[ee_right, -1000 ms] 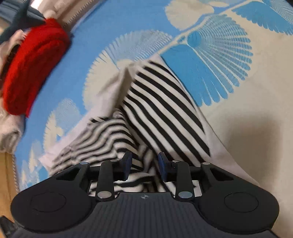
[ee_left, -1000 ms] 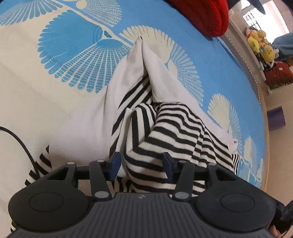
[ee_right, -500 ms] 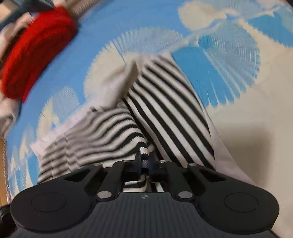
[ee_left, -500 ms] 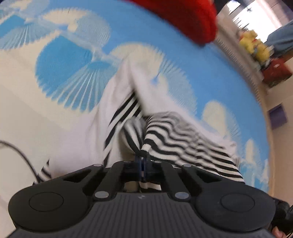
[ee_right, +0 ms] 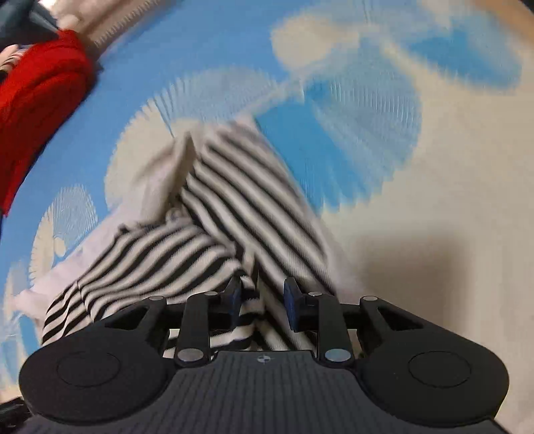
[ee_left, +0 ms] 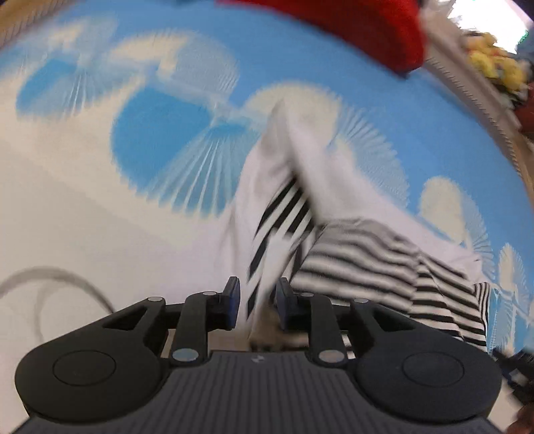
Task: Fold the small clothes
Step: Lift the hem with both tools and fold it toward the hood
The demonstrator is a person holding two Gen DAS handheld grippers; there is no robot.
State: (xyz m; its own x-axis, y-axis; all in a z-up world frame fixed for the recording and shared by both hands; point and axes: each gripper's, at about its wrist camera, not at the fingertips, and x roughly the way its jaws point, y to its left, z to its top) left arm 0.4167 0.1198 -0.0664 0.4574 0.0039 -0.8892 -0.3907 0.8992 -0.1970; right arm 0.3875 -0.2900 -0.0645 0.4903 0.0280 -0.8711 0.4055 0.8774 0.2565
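Note:
A small black-and-white striped garment (ee_left: 360, 253) with a plain white underside lies bunched on the blue and cream patterned bedspread (ee_left: 167, 133). My left gripper (ee_left: 257, 300) is open, with a fold of the cloth between its blue pads, which stand apart from it. In the right wrist view the same garment (ee_right: 233, 200) runs up from my right gripper (ee_right: 262, 302), which is also open with striped cloth lying between its fingers. Both views are blurred by motion.
A red knitted item (ee_left: 350, 30) lies at the far side of the bed and shows in the right wrist view (ee_right: 36, 100). Yellow plush toys (ee_left: 494, 63) sit beyond the bed edge. A dark cable (ee_left: 56, 277) loops at the left.
Both grippers were shut on the striped cloth half a second ago and have now opened. Both have moved, and more of the bed shows beyond the garment.

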